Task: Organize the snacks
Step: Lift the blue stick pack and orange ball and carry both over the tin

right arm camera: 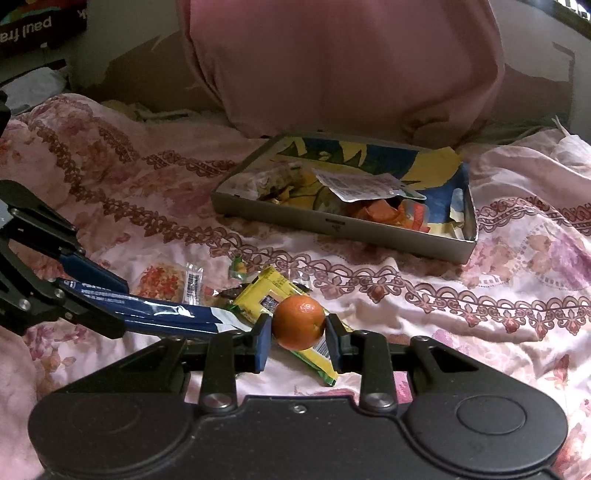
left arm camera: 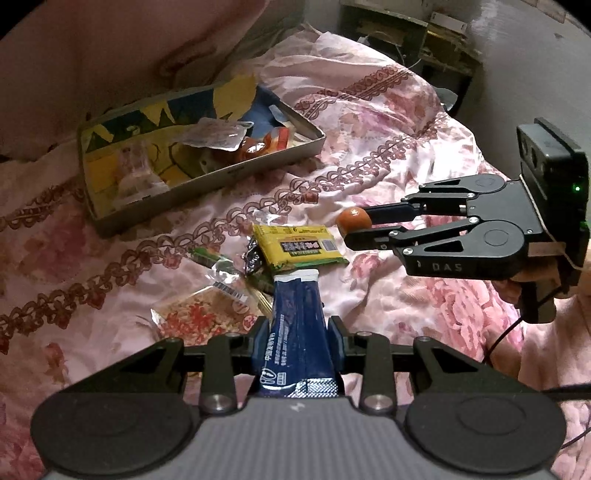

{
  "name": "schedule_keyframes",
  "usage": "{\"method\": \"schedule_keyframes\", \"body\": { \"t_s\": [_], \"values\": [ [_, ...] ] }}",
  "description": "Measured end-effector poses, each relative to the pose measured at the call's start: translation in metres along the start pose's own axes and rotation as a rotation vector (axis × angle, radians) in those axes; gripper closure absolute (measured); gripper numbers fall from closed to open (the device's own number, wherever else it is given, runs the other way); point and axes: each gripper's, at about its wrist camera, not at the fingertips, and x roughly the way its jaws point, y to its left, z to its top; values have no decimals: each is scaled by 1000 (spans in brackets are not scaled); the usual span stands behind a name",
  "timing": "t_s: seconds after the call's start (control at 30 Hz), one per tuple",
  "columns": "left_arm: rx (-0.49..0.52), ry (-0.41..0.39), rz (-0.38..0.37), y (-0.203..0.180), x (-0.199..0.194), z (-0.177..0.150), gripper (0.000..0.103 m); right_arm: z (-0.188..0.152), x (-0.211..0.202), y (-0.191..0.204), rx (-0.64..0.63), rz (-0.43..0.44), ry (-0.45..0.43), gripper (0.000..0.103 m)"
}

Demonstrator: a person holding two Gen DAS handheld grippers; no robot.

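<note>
My left gripper [left arm camera: 300,334] is shut on a long dark blue snack packet [left arm camera: 298,325], held above the bed; the same packet [right arm camera: 159,315] shows at the left of the right wrist view. My right gripper [right arm camera: 298,326] is shut on a small orange [right arm camera: 298,322], also seen at the right of the left wrist view as the orange [left arm camera: 353,219]. Under both lie a yellow-green packet [left arm camera: 301,245], a clear bag of red and white snacks [left arm camera: 199,314] and a small green wrapper [left arm camera: 208,256]. A shallow metal tin [left arm camera: 207,179] holds several wrappers.
Everything rests on a rumpled pink floral quilt [right arm camera: 480,295]. A large pink pillow [right arm camera: 343,62] stands behind the tin [right arm camera: 369,229]. A person's hand [left arm camera: 532,275] grips the right tool. Dark furniture [left arm camera: 406,33] stands beyond the bed.
</note>
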Motion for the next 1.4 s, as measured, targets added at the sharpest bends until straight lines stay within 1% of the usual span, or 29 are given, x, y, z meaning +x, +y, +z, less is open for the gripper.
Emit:
{"method": "schedule_keyframes", "body": {
  "t_s": [0.23,0.4,0.57,0.93,1.1,1.27,1.4],
  "values": [
    [-23,-60,-35,3,-14,1,66,0,-2,1,-8,-5,-15,70],
    [-45,-97,-38,7,-20,3,66,1,-1,0,-5,-14,-16,70],
    [-47,-181,-29,7,-28,5,66,1,-3,1,-14,-25,-32,70],
    [-69,-352,65,-1,-24,14,66,9,-2,-7,15,-48,-62,70],
    [-115,-389,80,2,-18,20,66,11,-3,-9,27,-52,-73,70],
    [-126,-427,149,4,-11,24,66,13,-4,-8,27,-49,-84,70],
    [-183,-470,212,13,-1,32,66,15,-4,-11,40,-54,-96,70]
  ]
}}
